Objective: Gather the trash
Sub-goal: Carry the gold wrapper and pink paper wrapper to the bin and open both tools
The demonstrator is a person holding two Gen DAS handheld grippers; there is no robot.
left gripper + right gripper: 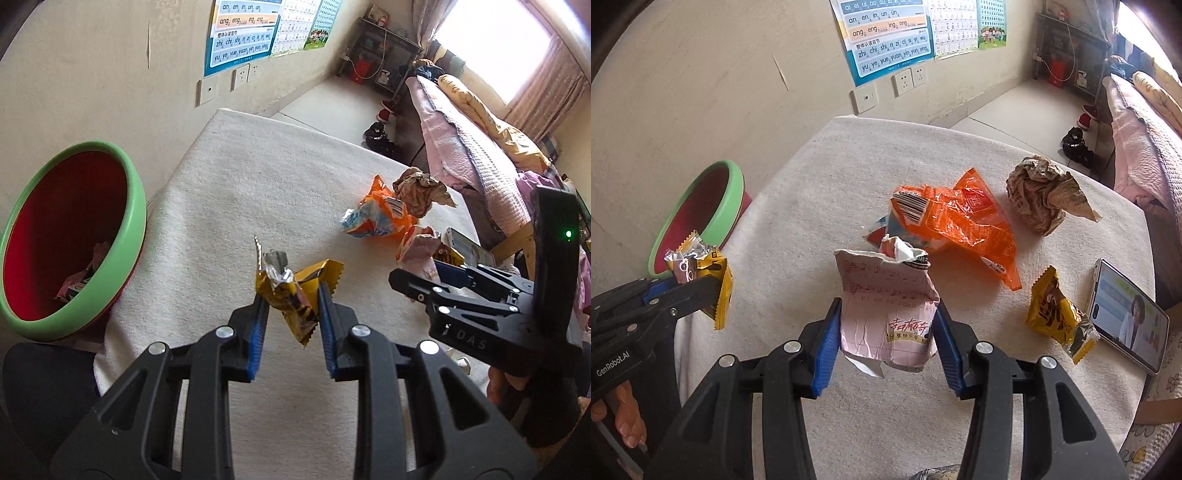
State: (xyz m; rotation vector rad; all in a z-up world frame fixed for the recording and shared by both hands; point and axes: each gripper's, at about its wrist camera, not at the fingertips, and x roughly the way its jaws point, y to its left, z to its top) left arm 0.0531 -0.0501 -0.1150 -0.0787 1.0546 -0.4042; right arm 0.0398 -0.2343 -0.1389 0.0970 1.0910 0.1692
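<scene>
My left gripper (293, 295) is shut on a yellow snack wrapper (295, 295), held above the white cloth-covered table (240, 192). The same yellow wrapper (709, 273) shows at the left of the right wrist view, in the left gripper (701, 284). My right gripper (886, 317) is shut on a pink torn paper carton (886, 314), lifted off the table. A red bin with a green rim (74, 240) stands left of the table, with some trash inside. On the table lie an orange plastic bag (960, 225), a crumpled paper ball (1041, 192) and another yellow wrapper (1056, 314).
A phone (1126, 317) with its screen lit lies at the table's right edge. A bed with pink and yellow bedding (480, 147) stands to the right. Shoes (380, 136) sit on the floor beyond the table. Posters (243, 29) and sockets hang on the wall.
</scene>
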